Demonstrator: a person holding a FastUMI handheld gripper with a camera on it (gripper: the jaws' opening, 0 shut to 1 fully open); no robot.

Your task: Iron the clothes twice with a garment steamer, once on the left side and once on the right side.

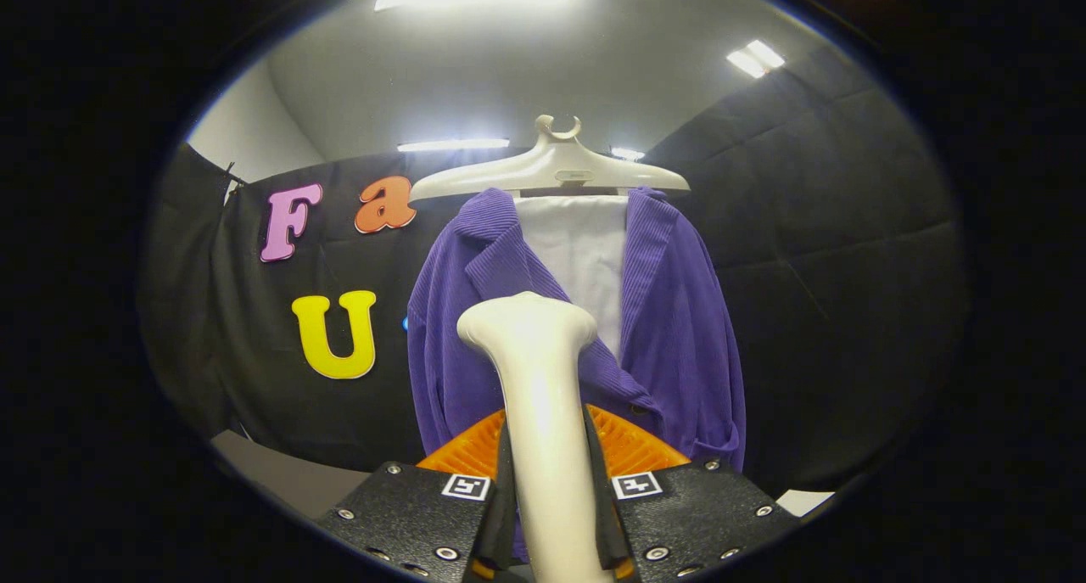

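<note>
A purple corduroy jacket (679, 328) hangs open on a cream hanger (551, 167), with a white panel (581, 252) showing between its lapels. My gripper (547, 473) is shut on the cream handle of the garment steamer (534, 379), both fingers pressing its sides. The steamer stands upright between the fingers, its rounded head in front of the jacket's left lapel and lower chest. I cannot tell whether the head touches the cloth.
The black cloth booth wall (831, 269) stands behind and to both sides of the jacket. A pale tabletop (288, 473) shows low on the left, below the wall. Ceiling lights (755, 57) glow overhead.
</note>
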